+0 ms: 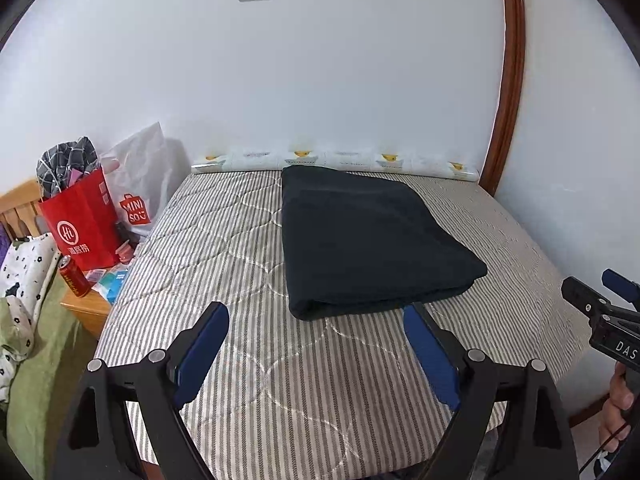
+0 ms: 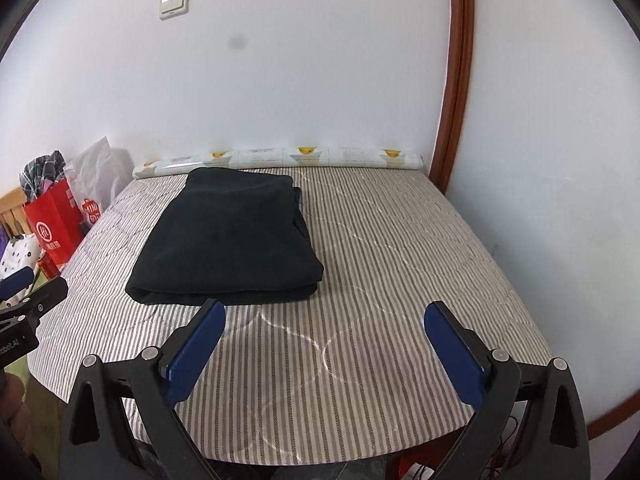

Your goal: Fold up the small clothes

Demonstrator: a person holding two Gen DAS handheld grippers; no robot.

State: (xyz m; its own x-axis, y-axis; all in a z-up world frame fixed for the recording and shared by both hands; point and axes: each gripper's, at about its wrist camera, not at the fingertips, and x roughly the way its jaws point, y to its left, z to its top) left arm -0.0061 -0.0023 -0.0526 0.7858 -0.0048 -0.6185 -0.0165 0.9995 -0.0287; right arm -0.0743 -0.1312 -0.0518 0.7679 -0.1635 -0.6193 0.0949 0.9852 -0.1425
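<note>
One folded garment (image 1: pixel 368 240) beyond spread jaws

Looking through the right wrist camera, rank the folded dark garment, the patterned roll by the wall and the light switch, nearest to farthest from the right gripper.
From the right gripper:
1. Folded dark garment, ahead-left on the bed.
2. Patterned roll, at the bed's far edge.
3. Light switch, high on the wall.

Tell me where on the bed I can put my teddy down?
The striped mattress is bare right of the folded dark garment, out to the wall, and in front of it, toward the open left gripper and open right gripper. It is crowded left of the bed: the red paper bag, white Miniso bag and red can.
</note>
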